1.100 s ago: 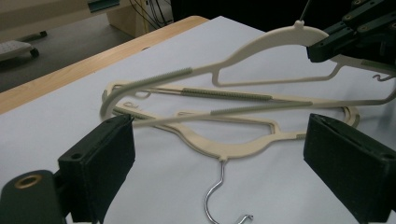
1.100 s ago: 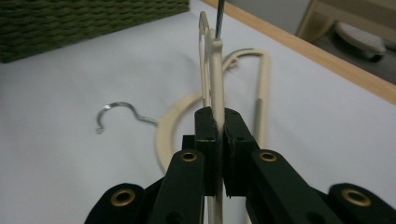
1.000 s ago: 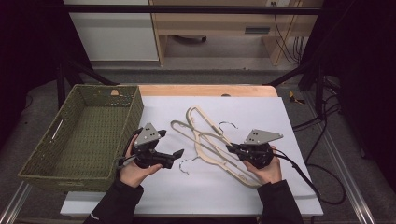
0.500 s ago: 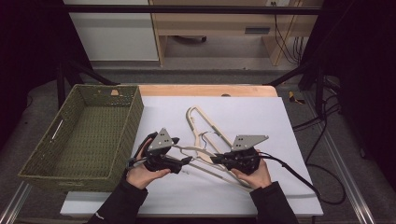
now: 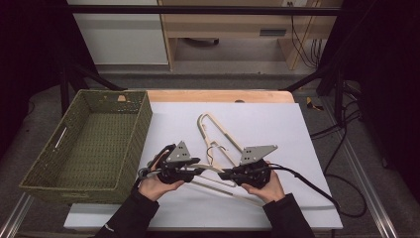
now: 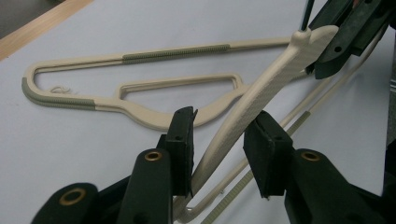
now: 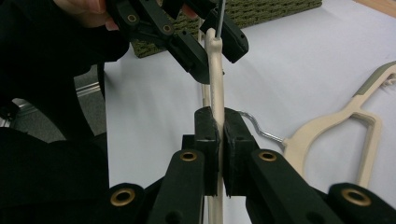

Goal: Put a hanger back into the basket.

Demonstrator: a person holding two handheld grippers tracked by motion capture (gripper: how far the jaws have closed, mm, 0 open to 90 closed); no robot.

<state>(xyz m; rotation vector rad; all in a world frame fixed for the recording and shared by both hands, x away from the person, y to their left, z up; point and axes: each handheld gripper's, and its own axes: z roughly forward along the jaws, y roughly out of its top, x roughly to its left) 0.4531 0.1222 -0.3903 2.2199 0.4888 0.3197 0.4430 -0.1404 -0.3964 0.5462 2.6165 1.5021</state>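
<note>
From above, your two grippers meet over the front of the white table point(image 5: 297, 129), with the held hanger point(image 5: 210, 168) spanning the gap between them and a second hanger point(image 5: 218, 131) lying flat just behind. The green basket point(image 5: 89, 144) sits to your left. Your right gripper point(image 7: 218, 140) view settles what the high view cannot: its fingers are clamped tight on the hanger's thin arm. Your left gripper point(image 6: 219, 144) view shows its fingers have just been closing around the other arm, one pad touching it, the other with a sliver of space left.
</note>
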